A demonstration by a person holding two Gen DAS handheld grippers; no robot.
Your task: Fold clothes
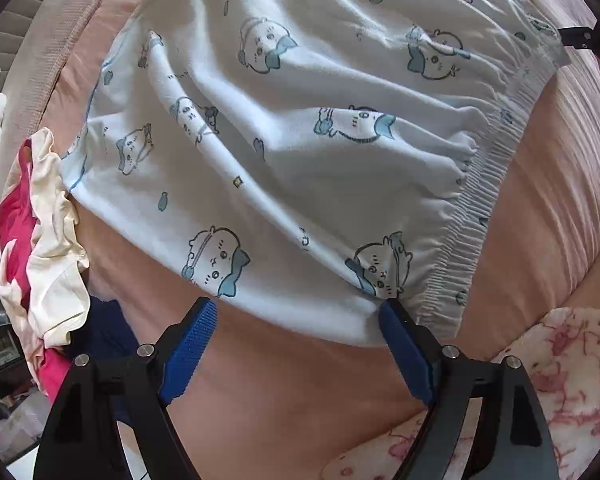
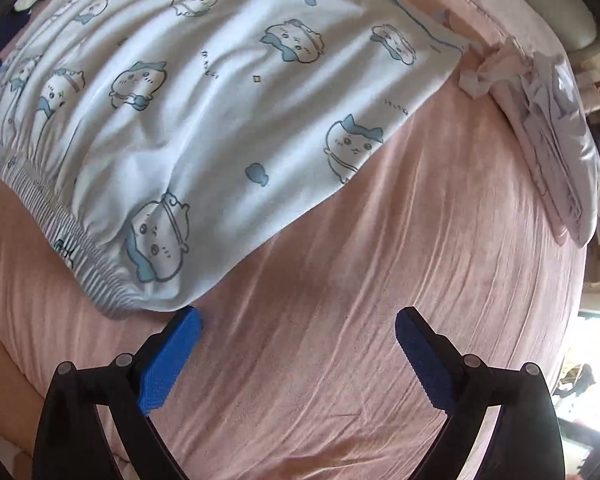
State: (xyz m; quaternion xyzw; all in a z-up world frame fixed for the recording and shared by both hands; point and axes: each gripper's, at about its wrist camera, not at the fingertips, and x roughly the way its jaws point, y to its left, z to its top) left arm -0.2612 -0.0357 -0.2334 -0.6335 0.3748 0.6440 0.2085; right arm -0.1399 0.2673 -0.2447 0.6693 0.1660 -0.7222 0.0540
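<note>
Lying spread across pink bedsheet (image 2: pixel 340 280): white shorts with blue cartoon print (image 1: pixel 284 152), filling upper and centre frame in both views, elastic waistband gathered at right in left-wrist view. Left gripper (image 1: pixel 298 312) at lower centre, jaws wide, nothing between pads; right pad tip touching shorts' hem by waistband. Right gripper (image 2: pixel 298 322) jaws wide, empty, over bare sheet just below shorts' corner. Pink-and-cream garment pile (image 1: pixel 36 240) at left edge. Folded pale clothes (image 2: pixel 556 152) at upper right.
</note>
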